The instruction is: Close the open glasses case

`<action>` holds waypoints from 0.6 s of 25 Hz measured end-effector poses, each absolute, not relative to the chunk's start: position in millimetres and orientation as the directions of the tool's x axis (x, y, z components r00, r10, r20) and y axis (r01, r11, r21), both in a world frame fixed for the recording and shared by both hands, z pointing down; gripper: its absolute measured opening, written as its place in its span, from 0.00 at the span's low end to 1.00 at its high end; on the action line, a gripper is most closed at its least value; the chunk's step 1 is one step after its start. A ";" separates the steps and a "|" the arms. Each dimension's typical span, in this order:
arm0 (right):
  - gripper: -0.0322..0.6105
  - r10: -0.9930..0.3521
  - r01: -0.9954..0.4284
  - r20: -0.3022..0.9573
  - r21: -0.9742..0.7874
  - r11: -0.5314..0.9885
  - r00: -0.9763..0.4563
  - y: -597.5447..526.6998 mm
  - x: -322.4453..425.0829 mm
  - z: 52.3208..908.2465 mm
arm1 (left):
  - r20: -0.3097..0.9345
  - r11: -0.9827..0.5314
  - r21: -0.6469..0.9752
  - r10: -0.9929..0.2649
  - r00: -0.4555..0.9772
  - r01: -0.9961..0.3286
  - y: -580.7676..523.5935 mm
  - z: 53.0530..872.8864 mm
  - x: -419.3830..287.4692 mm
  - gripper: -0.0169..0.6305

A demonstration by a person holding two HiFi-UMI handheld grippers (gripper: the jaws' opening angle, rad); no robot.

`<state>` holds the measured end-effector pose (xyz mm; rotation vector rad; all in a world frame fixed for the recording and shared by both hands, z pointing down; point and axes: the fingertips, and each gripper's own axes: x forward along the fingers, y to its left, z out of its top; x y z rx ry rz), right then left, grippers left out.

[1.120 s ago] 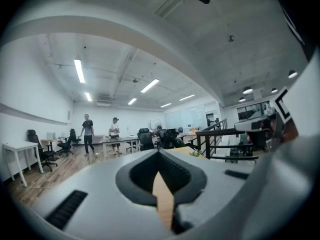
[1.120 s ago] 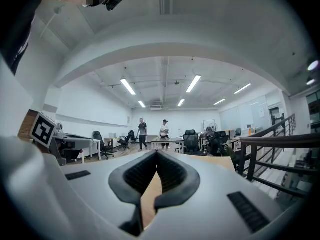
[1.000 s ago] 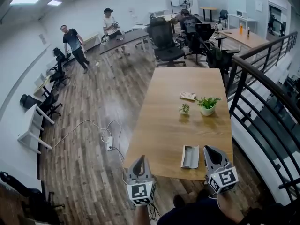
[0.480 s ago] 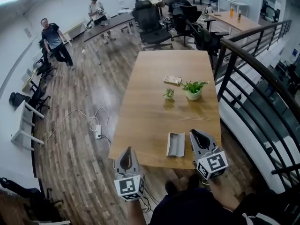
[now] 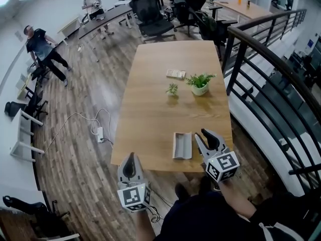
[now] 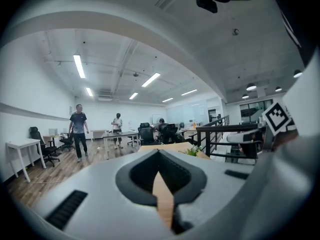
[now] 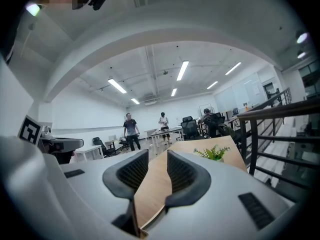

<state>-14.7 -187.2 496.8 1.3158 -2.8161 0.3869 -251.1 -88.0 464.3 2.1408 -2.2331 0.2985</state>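
1. Wooden table point(image 5: 150, 109) filled the middle of the head view, its top pale and smooth, and a dark plank floor point(image 5: 85, 149) lay to its left.
2. Grey, trough-shaped and lying open, the case point(image 5: 182, 145) sat near the table's lower edge, just left of the right gripper point(image 5: 208, 134) and apart from it.
3. The right gripper's jaws stood slightly apart with nothing between them. Only tabletop showed through the gap between the ribbed dark pads point(image 7: 182, 171).
4. The left gripper point(image 5: 131, 156) hung at the lower left, off the table's edge and over the floor. Its jaw tips met, holding nothing.
5. Higher up the table stood a leafy plant point(image 5: 199, 83) in a white pot, a smaller sprig point(image 5: 172, 89) to its left, and a flat rectangular item point(image 5: 176, 74) above them, too small to name.
6. A black railing point(image 5: 261, 79) curved down the right side.
7. A white power strip point(image 5: 99, 132) with a looping cable lay on the floor at centre left.
8. Black office chairs point(image 5: 150, 14) stood at the top, and two people at the upper left.
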 end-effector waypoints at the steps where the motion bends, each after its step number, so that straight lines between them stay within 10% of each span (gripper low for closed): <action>1: 0.23 -0.755 -0.756 0.127 -0.262 0.600 -0.643 -191.4 -13.4 506.1 | 0.159 0.031 -0.117 -0.986 -0.050 -0.993 -88.0 464.2 -251.5 0.03; 15: 0.23 -0.633 -0.793 0.566 -0.595 0.129 -0.528 -219.4 -23.2 747.9 | 0.215 0.043 -0.125 -0.974 -0.069 -0.991 -66.5 473.6 -262.3 0.03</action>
